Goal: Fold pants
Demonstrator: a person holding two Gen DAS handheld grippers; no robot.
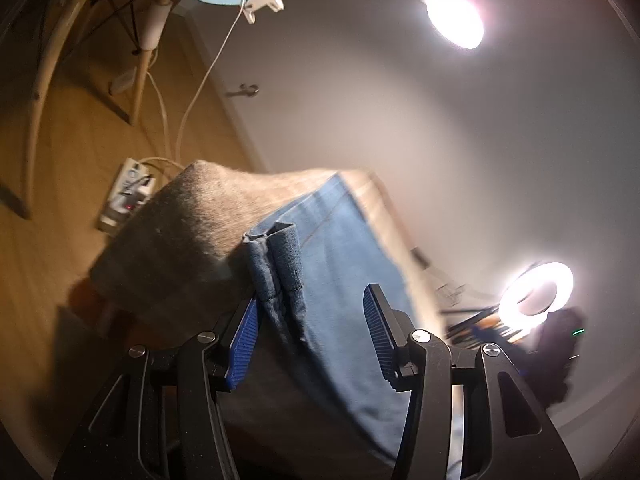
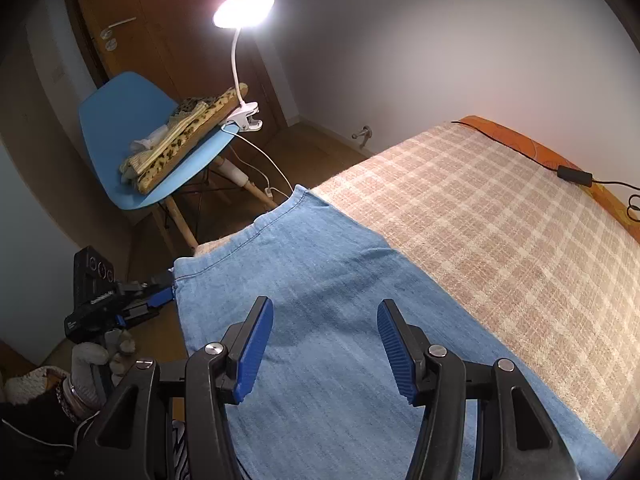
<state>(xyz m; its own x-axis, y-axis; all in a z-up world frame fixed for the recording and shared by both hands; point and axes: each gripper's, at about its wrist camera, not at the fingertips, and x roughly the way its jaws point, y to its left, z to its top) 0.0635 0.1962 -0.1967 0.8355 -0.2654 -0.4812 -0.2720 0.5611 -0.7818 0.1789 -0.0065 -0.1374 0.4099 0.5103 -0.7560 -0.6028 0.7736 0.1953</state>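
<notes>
Denim lies under both tools. Right gripper (image 2: 325, 342) hovers parted and empty over the blue jeans (image 2: 320, 280) spread along the edge of the plaid bedspread (image 2: 500, 216). Left gripper (image 1: 310, 328) stands parted around the hem (image 1: 276, 264), pads not visibly pinching. Soft, limp, fairly weighty cloth; best taken at hem corners.

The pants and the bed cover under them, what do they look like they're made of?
The pants look like light blue denim: a matte woven surface with faint diagonal grain and stitched hems. The bed cover seems to be a coarse woven textile, perhaps wool or a cotton blend, in a beige and cream plaid; its corner looks fuzzy in the left wrist view.
</notes>
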